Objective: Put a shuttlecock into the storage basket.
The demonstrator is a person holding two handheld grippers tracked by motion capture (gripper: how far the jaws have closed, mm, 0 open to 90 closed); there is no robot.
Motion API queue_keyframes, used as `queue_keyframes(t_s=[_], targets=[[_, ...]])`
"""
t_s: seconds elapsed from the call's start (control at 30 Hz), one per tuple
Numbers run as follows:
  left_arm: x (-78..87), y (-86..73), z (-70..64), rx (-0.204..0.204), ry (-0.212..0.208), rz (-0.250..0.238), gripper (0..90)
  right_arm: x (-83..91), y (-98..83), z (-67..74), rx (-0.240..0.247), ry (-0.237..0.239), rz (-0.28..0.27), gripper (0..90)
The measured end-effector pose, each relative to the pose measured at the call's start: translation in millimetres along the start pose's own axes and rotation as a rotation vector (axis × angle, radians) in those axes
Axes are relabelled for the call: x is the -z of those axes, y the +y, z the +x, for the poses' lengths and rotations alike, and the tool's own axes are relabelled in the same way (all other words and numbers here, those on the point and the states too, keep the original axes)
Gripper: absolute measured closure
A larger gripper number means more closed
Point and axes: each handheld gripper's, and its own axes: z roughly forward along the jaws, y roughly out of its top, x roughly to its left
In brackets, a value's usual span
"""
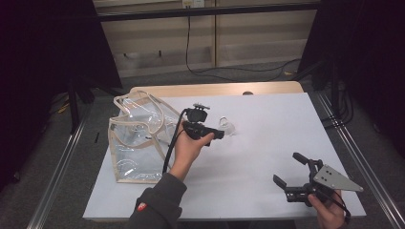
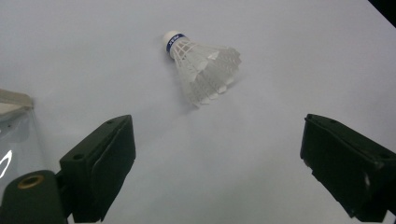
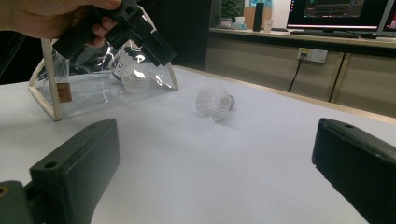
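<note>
1. The shuttlecock (image 1: 228, 127) lies on its side on the white table (image 1: 267, 143), just right of the clear plastic tote bag (image 1: 136, 138) and near the table's middle.
2. The left gripper (image 1: 217, 135) hovers over the table just short of the shuttlecock, its jaws spread wide with nothing between them; in the left gripper view the shuttlecock (image 2: 203, 67) sits ahead of the open jaws, roughly centred between them.
3. Its long axis runs slantwise in that view: cork cap up and left, feather skirt down and right.
4. The right gripper (image 1: 292, 169) is held near the table's near right corner, well apart from the shuttlecock, jaws likewise wide and empty. The left hand (image 1: 188, 148) is clearly the nearer one.
5. My judgement: the coming move is a short forward reach with the left gripper, closing across the skirt.
6. A dark blue band circles the cork; its white lettering is too small to read. A second shuttlecock (image 3: 133, 79) seems to lie inside the bag, which bears a small brown tag (image 3: 64, 92), unreadable.
</note>
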Motion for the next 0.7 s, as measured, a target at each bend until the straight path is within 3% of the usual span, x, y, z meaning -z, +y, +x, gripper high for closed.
queue_keyframes(t_s=[0.7], targets=[[-15.9,0.9,3.0,0.001,0.044,-0.008,10.5,0.0,0.1,-0.2,-0.001,0.002,-0.002,0.9]])
